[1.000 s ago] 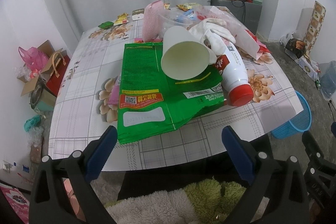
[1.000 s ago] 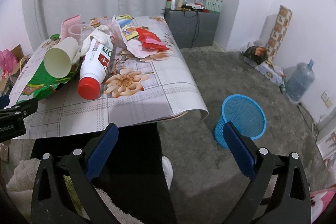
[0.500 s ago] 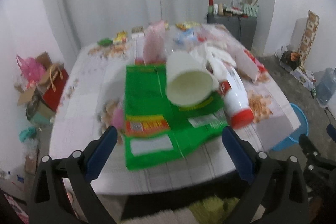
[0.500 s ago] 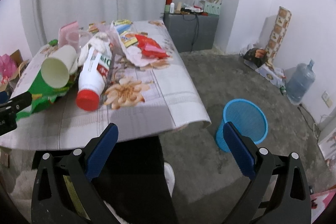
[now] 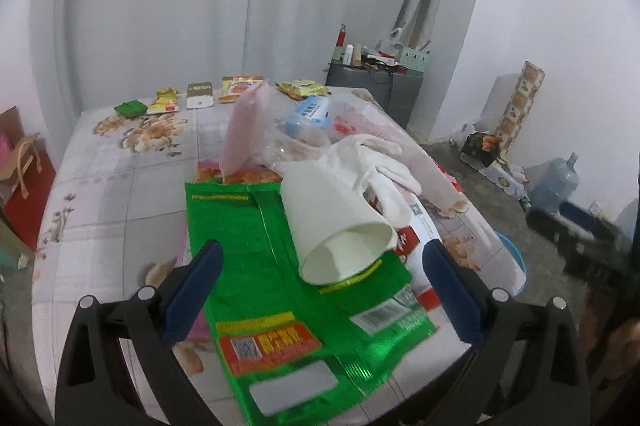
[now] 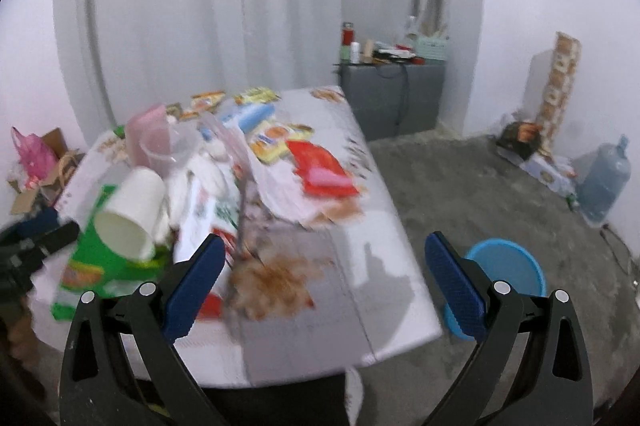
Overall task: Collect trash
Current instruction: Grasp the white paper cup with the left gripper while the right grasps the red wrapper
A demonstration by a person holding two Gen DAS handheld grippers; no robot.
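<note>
The tabletop [image 5: 100,194], covered in pale checked cloth with brown flower prints, spreads ahead of the left jaws. A flat green foil bag [image 5: 280,290] lies on it between those jaws; small snack packets [image 5: 240,88] line its far edge.

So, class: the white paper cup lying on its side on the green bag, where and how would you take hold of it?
Grip the paper cup across its open rim, which faces the left claw. It lies tipped over on the green bag, so come in level from the table's near edge, one finger inside the mouth and one outside; the thin wall will likely flex, so close gently.
</note>
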